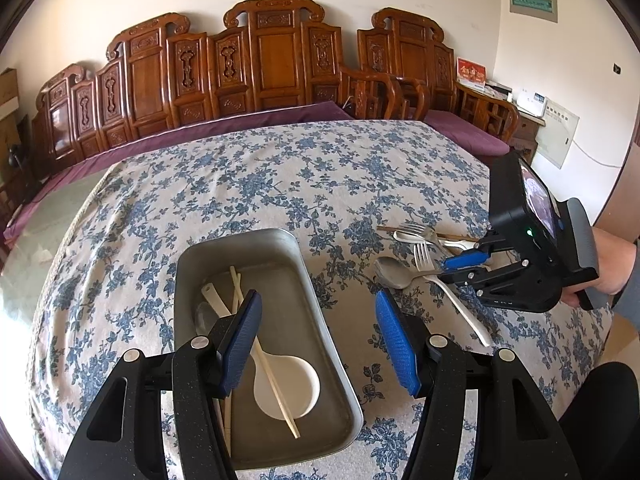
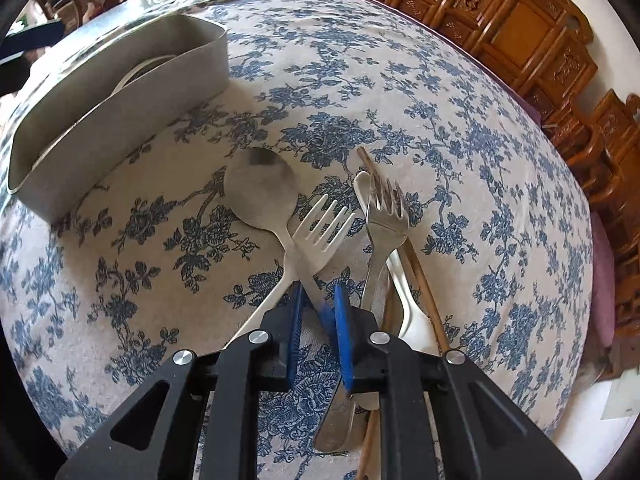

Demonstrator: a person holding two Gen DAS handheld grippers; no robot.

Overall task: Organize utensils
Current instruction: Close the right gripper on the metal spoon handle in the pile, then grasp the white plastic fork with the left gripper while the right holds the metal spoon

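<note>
A grey metal tray [image 1: 308,280] sits on the floral tablecloth and holds a white spoon [image 1: 292,392] and pale chopsticks [image 1: 276,388]. My left gripper [image 1: 318,340] is open and empty, over the tray's right edge. To the right lies a pile of utensils: a metal spoon [image 2: 260,188], a white plastic fork [image 2: 320,228], a metal fork [image 2: 386,216], a white spoon [image 2: 412,308] and brown chopsticks [image 2: 424,288]. My right gripper [image 2: 318,300] is down on the pile, jaws narrowed around the metal spoon's handle [image 2: 316,296]. The right gripper also shows in the left view [image 1: 460,268].
The tray [image 2: 120,104] stands left of the pile in the right wrist view. Carved wooden chairs [image 1: 276,60] with purple cushions line the far side of the table. The table's edge runs close on the right [image 1: 600,320].
</note>
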